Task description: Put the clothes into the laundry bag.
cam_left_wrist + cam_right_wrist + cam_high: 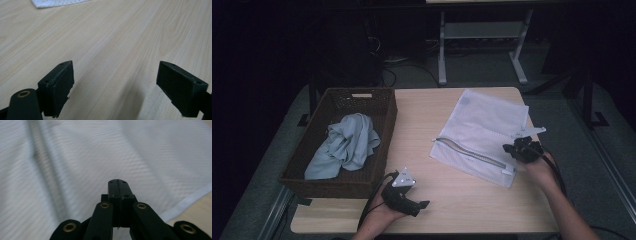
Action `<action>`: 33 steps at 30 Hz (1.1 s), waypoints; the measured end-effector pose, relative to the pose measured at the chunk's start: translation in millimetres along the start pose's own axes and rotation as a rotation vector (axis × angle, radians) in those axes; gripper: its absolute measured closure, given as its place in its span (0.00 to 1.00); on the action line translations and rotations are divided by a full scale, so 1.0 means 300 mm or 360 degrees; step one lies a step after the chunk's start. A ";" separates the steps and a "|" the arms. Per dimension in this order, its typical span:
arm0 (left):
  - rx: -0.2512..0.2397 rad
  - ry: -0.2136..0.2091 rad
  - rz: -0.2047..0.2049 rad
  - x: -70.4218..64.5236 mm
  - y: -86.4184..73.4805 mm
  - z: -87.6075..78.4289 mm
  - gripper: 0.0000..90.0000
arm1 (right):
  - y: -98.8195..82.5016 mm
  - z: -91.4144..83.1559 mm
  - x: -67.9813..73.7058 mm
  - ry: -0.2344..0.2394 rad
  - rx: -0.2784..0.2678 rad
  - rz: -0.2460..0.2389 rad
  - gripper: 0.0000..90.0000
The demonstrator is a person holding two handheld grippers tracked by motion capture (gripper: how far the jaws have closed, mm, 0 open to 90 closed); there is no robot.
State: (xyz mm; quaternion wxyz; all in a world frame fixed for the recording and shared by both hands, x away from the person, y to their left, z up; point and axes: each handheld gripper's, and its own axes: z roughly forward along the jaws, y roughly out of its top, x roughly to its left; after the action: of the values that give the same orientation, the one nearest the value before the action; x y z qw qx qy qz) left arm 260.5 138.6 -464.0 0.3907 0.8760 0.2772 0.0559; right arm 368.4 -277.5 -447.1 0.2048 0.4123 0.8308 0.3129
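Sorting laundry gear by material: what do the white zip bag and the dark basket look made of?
The white zip bag looks like fine mesh fabric, matte and limp, with a ribbed weave in the right gripper view. The dark basket seems woven wicker or rattan, judging by its textured brown walls.

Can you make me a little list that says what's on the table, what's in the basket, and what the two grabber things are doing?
table: light wood table
basket: dark woven basket at the left
in basket: crumpled pale blue cloth
bag: white mesh laundry bag lying flat, with a zip
left gripper: jaws wide open above bare wood, holding nothing
right gripper: jaws shut, over the bag near its right edge; whether it pinches the mesh is unclear
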 end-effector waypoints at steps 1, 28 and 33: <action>0.0004 -0.0004 -0.0002 0.002 -0.001 0.000 0.16 | 0.018 0.036 -0.060 -0.0059 -0.0008 0.0064 0.99; 0.0006 0.0001 -0.0008 0.000 -0.006 -0.005 0.16 | -0.105 0.024 -0.228 -0.0331 0.0161 0.0186 0.99; 0.0006 0.0001 -0.0008 0.003 -0.003 -0.003 0.16 | -0.142 -0.020 -0.235 -0.0323 0.0196 0.0234 0.99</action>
State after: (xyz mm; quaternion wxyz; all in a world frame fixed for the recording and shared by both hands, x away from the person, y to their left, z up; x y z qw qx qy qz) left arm 260.6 140.0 -464.1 0.3889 0.8761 0.2797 0.0547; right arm 381.8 -356.8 -466.2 0.2387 0.5134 0.7910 0.2321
